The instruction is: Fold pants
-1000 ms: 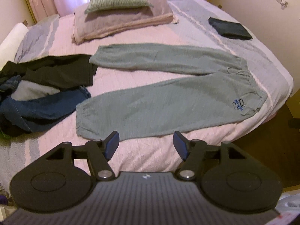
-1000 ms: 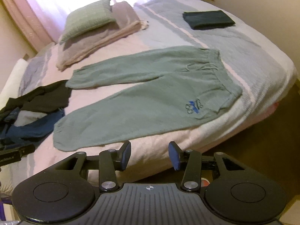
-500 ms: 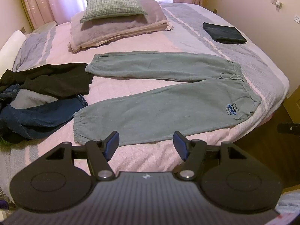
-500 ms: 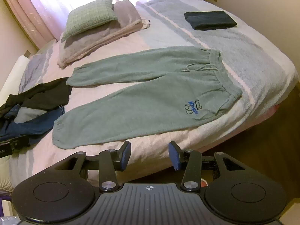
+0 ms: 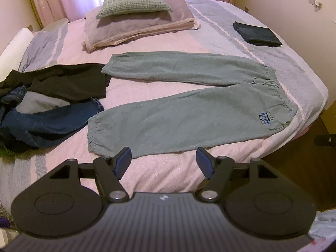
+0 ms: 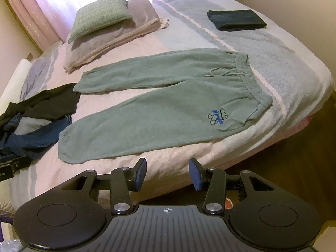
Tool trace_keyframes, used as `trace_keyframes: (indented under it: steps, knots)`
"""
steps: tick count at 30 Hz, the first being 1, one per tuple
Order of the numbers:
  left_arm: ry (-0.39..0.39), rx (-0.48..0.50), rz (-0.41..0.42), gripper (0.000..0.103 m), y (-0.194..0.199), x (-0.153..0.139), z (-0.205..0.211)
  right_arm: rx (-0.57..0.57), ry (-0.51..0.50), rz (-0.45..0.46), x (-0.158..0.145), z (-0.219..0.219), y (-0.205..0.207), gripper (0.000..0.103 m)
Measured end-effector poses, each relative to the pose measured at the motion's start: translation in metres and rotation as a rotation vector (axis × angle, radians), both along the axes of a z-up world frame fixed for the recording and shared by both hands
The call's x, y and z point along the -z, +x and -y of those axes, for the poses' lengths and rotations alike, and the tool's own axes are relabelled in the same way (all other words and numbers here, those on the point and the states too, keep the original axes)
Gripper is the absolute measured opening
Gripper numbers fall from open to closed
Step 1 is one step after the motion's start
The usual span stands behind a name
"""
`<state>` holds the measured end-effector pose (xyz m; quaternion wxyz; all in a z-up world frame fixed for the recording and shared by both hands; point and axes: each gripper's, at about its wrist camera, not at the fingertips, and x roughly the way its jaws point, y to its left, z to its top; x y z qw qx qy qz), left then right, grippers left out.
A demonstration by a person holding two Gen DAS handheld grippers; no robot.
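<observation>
Left wrist view: green pants (image 5: 189, 105) spread flat on bed (image 5: 168, 172), legs apart, ready for lengthwise fold. Left gripper (image 5: 163, 161) empty, jaws opening above near cuff. Right gripper (image 6: 167, 173) spread, empty, near waistband side.

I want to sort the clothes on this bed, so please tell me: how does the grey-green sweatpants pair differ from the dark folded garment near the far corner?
The grey-green sweatpants lie spread flat with both legs apart; the dark folded garment is a compact rectangle. The sweatpants are light and show a blue emblem; the folded garment is plain and nearly black. The sweatpants lie near the front edge, the folded garment farther back. Both rest on the bedspread.
</observation>
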<state>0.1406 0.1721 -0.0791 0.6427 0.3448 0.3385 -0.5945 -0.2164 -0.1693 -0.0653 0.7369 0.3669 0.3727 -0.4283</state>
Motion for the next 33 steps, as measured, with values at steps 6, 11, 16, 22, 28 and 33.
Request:
trace_keyframes:
  steps: [6,11,16,22,28,33]
  knots:
    - [0.018,-0.018,0.003,0.065,0.009,0.006,-0.003,-0.007,0.018,-0.010,0.007,-0.002,0.006,0.042]
    - [0.027,-0.035,0.007,0.065,0.014,0.009,-0.001,-0.014,0.026,-0.019,0.010,-0.002,0.011,0.042]
    - [0.041,-0.044,0.006,0.065,0.014,0.014,0.003,-0.014,0.035,-0.022,0.013,0.001,0.012,0.042]
    - [0.046,-0.054,0.000,0.065,0.016,0.020,0.011,0.000,0.052,-0.027,0.023,0.014,0.007,0.042]
    - [0.074,-0.073,0.011,0.065,0.025,0.039,0.035,0.047,0.067,-0.047,0.040,0.045,-0.009,0.042]
    - [0.083,-0.067,0.021,0.065,0.028,0.058,0.074,0.101,0.049,-0.047,0.055,0.087,-0.033,0.042]
